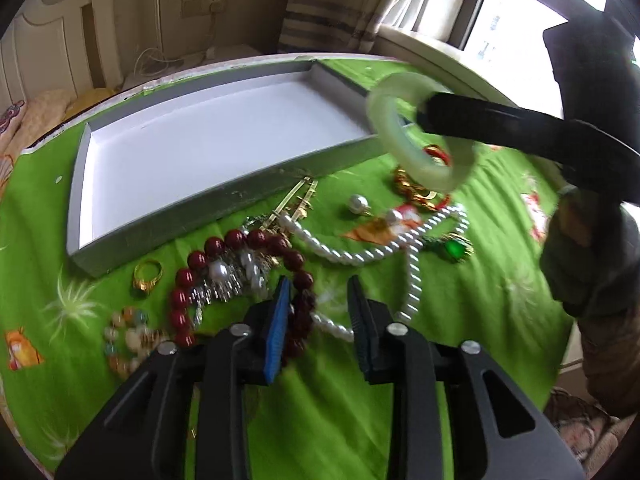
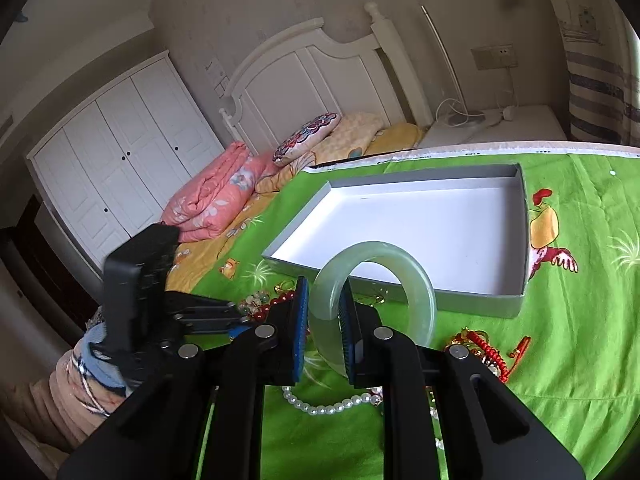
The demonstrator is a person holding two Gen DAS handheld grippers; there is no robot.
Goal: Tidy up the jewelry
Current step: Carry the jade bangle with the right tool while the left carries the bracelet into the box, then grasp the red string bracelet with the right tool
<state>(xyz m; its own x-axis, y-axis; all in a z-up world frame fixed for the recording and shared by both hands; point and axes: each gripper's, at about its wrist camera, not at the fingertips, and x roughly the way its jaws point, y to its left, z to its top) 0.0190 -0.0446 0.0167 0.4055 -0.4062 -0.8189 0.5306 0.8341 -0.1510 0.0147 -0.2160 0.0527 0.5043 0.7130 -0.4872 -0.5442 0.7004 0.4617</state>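
Observation:
My right gripper (image 2: 323, 300) is shut on a pale green jade bangle (image 2: 404, 266) and holds it in the air just short of the near wall of the empty grey box (image 2: 524, 216). The bangle (image 1: 390, 136) and the right gripper (image 1: 424, 114) also show in the left wrist view, beside the box's right corner (image 1: 224, 196). My left gripper (image 1: 318, 292) is open and low over the jewelry pile, its jaws either side of a dark red bead bracelet (image 1: 208, 248) and a white pearl necklace (image 1: 360, 256).
On the green cloth (image 1: 340, 400) lie a gold ring (image 1: 147, 274), a pastel bead bracelet (image 1: 124, 336), a green-stone ring (image 1: 452, 248), a pearl earring (image 1: 358, 204) and gold and red pieces (image 1: 420, 192). A bed (image 2: 224, 196) lies beyond the table's far edge.

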